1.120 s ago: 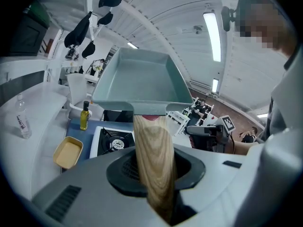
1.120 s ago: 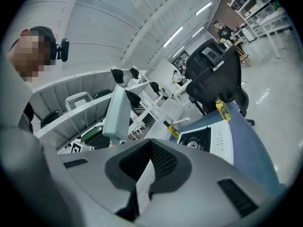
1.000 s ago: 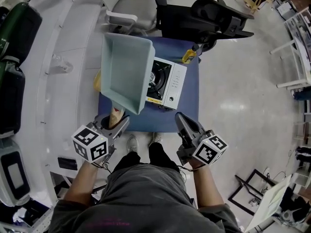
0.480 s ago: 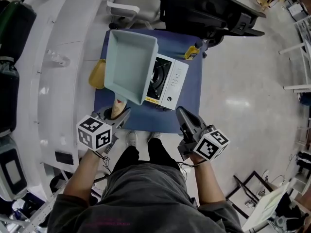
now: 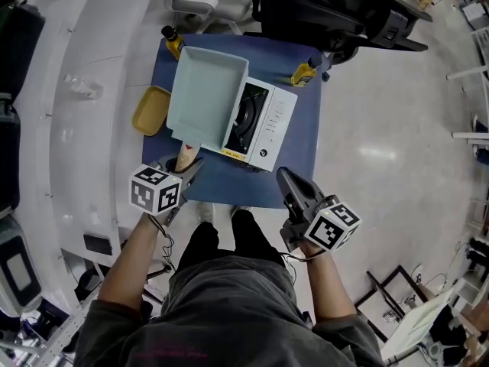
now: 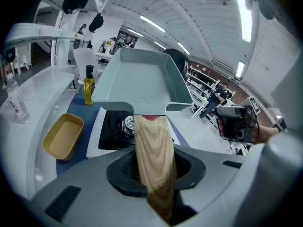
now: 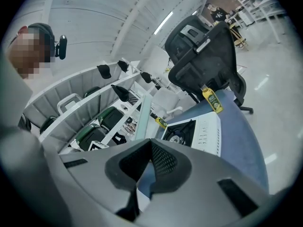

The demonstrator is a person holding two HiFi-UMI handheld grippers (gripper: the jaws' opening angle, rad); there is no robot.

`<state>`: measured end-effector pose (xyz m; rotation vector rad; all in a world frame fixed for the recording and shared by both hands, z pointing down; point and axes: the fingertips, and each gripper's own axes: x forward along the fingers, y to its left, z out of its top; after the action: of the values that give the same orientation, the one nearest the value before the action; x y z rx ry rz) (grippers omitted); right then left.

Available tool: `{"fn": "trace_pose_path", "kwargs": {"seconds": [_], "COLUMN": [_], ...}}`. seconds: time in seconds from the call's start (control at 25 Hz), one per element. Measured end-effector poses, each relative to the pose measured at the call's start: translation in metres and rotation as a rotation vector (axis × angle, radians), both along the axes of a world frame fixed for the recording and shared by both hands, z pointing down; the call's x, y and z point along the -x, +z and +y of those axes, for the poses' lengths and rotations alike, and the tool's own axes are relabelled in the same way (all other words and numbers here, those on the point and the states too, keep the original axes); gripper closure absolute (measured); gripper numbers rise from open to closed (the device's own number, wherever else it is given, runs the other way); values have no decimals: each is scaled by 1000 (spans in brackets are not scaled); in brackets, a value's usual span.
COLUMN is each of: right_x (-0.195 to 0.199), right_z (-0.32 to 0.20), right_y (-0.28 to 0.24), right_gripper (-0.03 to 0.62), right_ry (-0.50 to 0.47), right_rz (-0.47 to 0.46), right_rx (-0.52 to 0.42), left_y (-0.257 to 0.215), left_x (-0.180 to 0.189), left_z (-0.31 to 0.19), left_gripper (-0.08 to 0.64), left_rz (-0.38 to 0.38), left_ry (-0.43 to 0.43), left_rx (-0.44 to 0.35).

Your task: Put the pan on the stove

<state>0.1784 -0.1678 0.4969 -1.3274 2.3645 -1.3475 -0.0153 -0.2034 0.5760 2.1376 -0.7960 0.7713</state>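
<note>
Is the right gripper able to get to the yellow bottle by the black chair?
Probably yes. The right gripper is empty, and the bare blue table right of the stove leads to that bottle. The pan, in the left gripper, is off to the other side.

A black office chair (image 5: 344, 6) stands on glossy pale floor (image 5: 397, 128) beyond the blue table (image 5: 306, 136).
</note>
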Motion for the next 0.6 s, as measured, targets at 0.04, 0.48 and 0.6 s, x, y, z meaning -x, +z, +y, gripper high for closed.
{"fn": "trace_pose_path", "kwargs": {"seconds": [0.04, 0.48, 0.6], "right_x": [-1, -9, -9], "right_z": [0, -4, -4], "right_y": [3, 28, 33], "right_gripper": [589, 589, 589], "right_ry": [0, -1, -3], "right_rz": [1, -6, -12], "right_rx": [9, 54, 56], "left_y": [7, 56, 65], "left_x": [0, -3, -2], "left_z": [-2, -8, -8], "left_gripper": [468, 468, 468], "left_rz": [-11, -115, -151], "left_ry": [1, 30, 35], "left_rx": [10, 95, 118]}}
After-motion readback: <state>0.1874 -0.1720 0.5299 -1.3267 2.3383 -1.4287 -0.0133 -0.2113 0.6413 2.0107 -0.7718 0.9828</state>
